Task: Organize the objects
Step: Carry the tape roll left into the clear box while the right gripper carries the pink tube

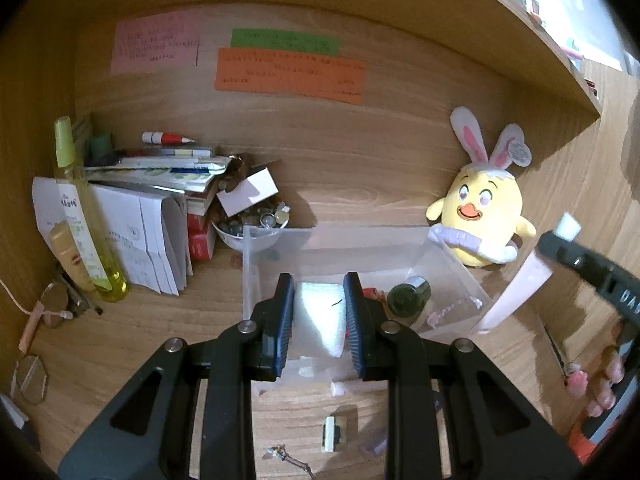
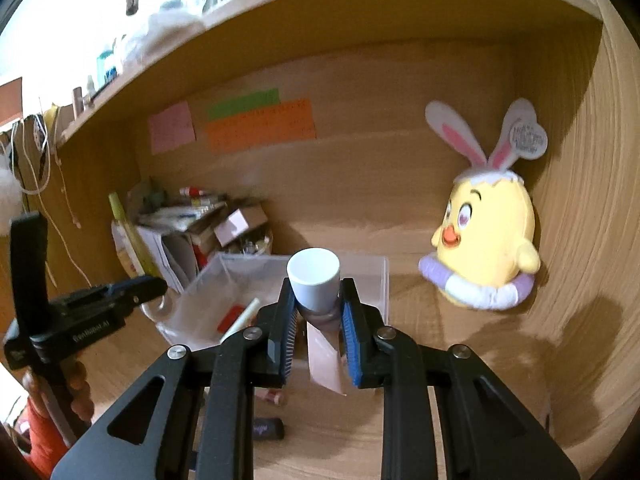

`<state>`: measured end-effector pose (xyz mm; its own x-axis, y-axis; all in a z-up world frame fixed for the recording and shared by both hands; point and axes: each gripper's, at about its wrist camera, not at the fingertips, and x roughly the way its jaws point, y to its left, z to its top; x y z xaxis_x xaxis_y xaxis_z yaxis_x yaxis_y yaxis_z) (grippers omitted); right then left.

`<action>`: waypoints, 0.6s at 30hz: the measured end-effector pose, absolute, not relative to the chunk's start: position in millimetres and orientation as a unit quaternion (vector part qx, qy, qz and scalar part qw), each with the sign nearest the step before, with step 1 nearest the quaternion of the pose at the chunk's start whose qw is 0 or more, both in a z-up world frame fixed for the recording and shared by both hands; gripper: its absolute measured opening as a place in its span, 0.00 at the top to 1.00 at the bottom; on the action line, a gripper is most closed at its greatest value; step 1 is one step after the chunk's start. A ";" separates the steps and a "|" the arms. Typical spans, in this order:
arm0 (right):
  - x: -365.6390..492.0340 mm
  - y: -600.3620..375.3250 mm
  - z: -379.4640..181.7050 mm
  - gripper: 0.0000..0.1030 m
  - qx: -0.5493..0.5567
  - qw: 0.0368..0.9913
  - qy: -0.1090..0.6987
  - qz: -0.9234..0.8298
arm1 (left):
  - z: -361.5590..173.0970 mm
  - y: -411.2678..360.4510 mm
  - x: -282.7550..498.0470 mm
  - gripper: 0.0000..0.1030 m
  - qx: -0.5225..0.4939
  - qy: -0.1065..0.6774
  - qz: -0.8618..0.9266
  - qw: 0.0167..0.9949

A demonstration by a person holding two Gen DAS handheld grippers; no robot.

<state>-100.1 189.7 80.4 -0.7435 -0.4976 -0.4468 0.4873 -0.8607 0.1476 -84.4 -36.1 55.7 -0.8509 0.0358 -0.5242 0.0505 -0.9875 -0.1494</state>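
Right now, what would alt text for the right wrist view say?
The right gripper clamps a pale pink tube just below its white cap, above a clear plastic bin on a wooden desk. A yellow chick plush sits to the right.

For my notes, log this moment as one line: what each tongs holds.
left tongs: shut on white foam piece | right tongs: shut on pink tube, white cap up | clear bin: below
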 end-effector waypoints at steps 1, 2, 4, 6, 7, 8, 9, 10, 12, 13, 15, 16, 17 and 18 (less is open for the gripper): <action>-100.7 190.4 83.8 0.81 0.238 0.263 -0.012 -0.935 | 55.9 -36.8 -85.6 0.76 0.273 0.078 -0.959 0.005; -101.0 191.1 86.3 0.81 0.235 0.262 -0.013 -0.936 | 55.8 -37.4 -88.1 0.76 0.275 0.078 -0.958 0.006; -102.6 190.8 92.9 0.81 0.225 0.259 -0.013 -0.939 | 55.2 -39.3 -92.2 0.76 0.277 0.079 -0.958 0.009; -104.2 189.4 96.4 0.81 0.219 0.257 -0.011 -0.941 | 53.4 -41.9 -97.9 0.76 0.281 0.080 -0.956 0.013; -105.9 188.2 97.8 0.81 0.216 0.258 -0.010 -0.941 | 52.7 -42.9 -99.9 0.76 0.282 0.080 -0.956 0.014; -107.7 187.2 98.6 0.81 0.216 0.260 -0.010 -0.941 | 50.7 -43.9 -103.6 0.76 0.286 0.080 -0.955 0.014; -109.8 185.8 98.6 0.81 0.216 0.259 -0.008 -0.942 | 48.6 -44.4 -106.6 0.76 0.289 0.080 -0.954 0.012; -111.9 183.8 98.1 0.81 0.216 0.258 -0.007 -0.942 | 45.0 -44.9 -111.5 0.76 0.296 0.081 -0.952 0.010; -117.4 180.7 95.8 0.81 0.219 0.258 -0.005 -0.941 | 38.7 -45.5 -118.9 0.76 0.306 0.082 -0.948 0.011; -120.2 179.1 94.2 0.81 0.222 0.256 -0.003 -0.941 | 36.6 -45.5 -121.2 0.76 0.309 0.082 -0.947 0.012; -124.8 176.0 90.5 0.81 0.225 0.247 0.004 -0.943 | 30.5 -45.1 -126.8 0.76 0.317 0.082 -0.945 0.012; -126.8 174.3 88.5 0.81 0.226 0.240 0.009 -0.944 | 28.4 -44.4 -128.7 0.76 0.320 0.081 -0.944 0.012; -128.4 173.7 86.8 0.81 0.228 0.239 0.012 -0.944 | 26.9 -43.9 -130.1 0.76 0.321 0.080 -0.944 0.011; -130.5 172.3 84.9 0.81 0.232 0.241 0.014 -0.942 | 24.8 -42.8 -131.6 0.76 0.323 0.077 -0.943 0.011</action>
